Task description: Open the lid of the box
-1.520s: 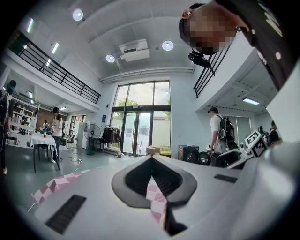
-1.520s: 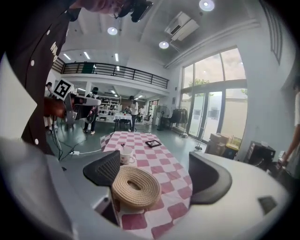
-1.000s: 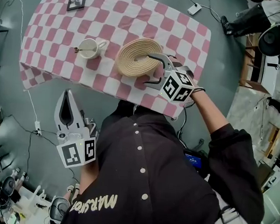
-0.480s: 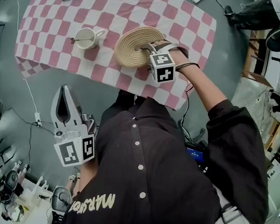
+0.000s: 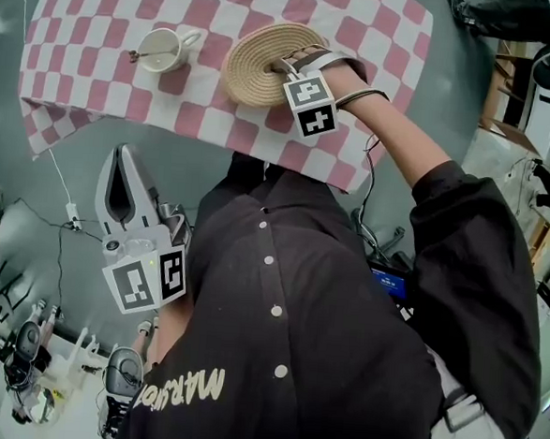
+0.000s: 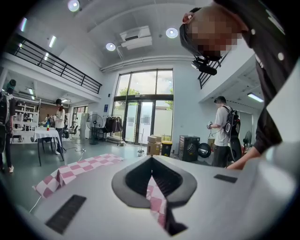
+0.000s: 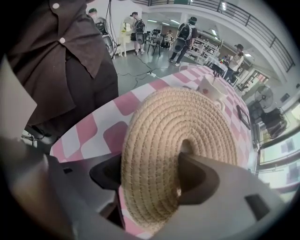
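Quick count: one desk (image 5: 83,83) under a pink-and-white checked cloth, one round woven lid (image 5: 248,71), and one white cup (image 5: 161,48) with one spoon (image 5: 138,55) sticking out of it. Plus my two tools, one per hand.

The lid sits flat on the desk near the edge closest to me. The cup is off to its left in the head view, close by but not touching. The box itself is under the lid, so I can't really see it from up here.

My right hand-held gripper (image 7: 149,174) points steeply down onto the lid. Its jaws have just been closing and now stand at a middling width, with the near half of the lid between them. One jaw hooks over the outer rim and the other sits in the dip at the lid's centre. Both look pressed up against the rope coils, so I'm calling that a grip.

My left hand-held gripper (image 6: 151,159) hangs off to the side, short of the desk's near edge and over the grey floor (image 5: 33,188). It points roughly level with its tips together and nothing between them.
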